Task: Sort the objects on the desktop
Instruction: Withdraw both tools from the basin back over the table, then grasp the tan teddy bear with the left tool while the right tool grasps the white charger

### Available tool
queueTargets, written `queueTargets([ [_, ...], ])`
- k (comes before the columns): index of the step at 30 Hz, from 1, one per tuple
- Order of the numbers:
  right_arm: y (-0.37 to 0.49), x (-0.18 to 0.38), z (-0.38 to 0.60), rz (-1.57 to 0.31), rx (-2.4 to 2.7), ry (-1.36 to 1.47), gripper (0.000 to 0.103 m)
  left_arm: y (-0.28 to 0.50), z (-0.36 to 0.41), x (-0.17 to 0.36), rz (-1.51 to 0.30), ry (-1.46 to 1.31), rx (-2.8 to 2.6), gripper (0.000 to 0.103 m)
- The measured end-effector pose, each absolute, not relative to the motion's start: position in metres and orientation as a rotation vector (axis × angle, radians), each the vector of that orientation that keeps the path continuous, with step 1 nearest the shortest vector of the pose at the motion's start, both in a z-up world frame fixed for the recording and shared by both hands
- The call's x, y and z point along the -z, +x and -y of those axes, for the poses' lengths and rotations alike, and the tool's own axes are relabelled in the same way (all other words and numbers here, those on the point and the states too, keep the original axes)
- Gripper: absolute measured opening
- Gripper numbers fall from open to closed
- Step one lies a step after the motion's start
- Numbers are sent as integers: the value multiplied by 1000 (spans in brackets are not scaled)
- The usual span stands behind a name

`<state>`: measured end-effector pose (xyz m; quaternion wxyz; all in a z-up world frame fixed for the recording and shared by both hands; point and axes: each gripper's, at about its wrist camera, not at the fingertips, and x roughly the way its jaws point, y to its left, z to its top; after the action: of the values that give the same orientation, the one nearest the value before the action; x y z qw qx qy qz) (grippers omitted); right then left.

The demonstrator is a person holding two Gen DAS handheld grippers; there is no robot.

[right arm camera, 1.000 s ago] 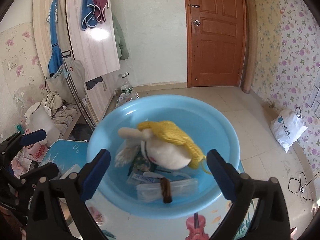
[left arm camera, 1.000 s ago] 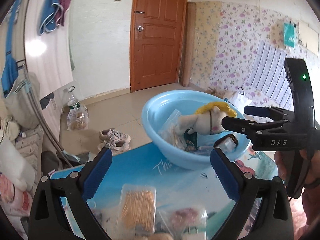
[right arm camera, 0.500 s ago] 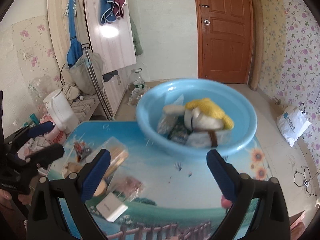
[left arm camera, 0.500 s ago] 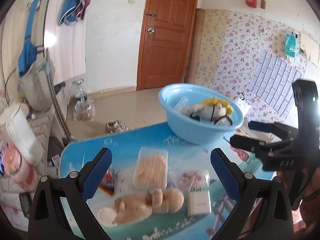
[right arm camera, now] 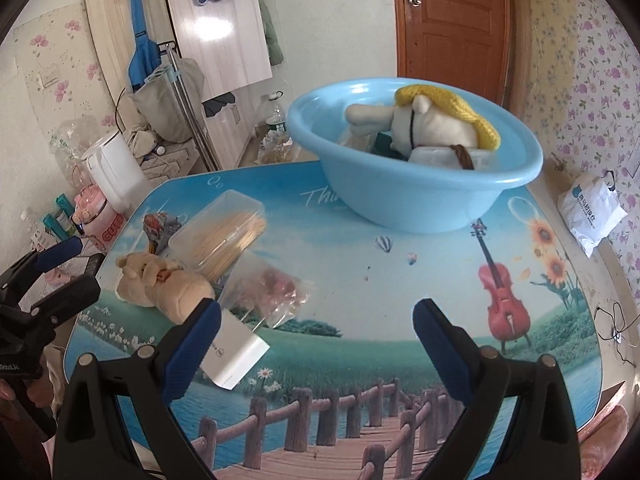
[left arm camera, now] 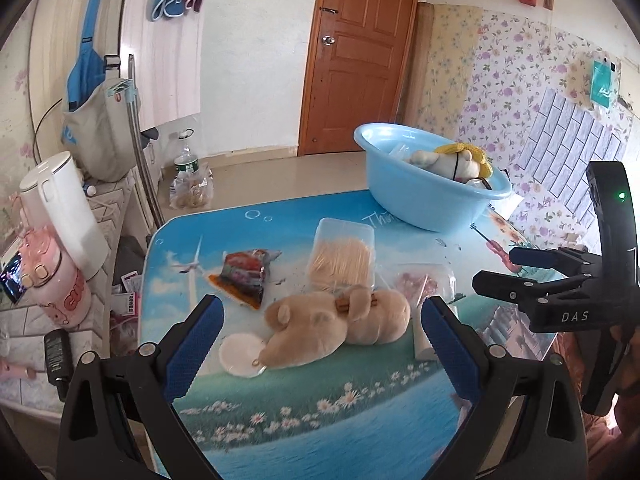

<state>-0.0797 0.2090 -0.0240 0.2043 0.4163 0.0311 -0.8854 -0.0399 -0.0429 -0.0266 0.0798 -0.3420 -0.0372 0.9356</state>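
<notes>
The basin (right arm camera: 416, 196) is sitting at the far end of the table (right arm camera: 400, 304), with a soft toy (right arm camera: 432, 128) lying in it on top of other small items, and a box of sticks (left arm camera: 344, 256) is lying in front of it, toward the table's middle. Nearer the left wrist camera, a plush animal (left arm camera: 336, 328) is stretching across the table, with a snack packet (left arm camera: 246, 276) sitting to its left and a clear bag (left arm camera: 420, 284) to its right. A round pad (left arm camera: 242, 355) is resting against the plush animal's near left end, while a small card box (right arm camera: 232, 354) is lying just beside the clear bag on the near side.
</notes>
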Motion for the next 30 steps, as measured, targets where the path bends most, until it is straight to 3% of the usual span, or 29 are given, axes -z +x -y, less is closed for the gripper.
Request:
queueTargets([
  [30, -61, 58, -178, -156, 2367, 1237, 99, -51, 45, 64, 149, -1103, -2689, 99],
])
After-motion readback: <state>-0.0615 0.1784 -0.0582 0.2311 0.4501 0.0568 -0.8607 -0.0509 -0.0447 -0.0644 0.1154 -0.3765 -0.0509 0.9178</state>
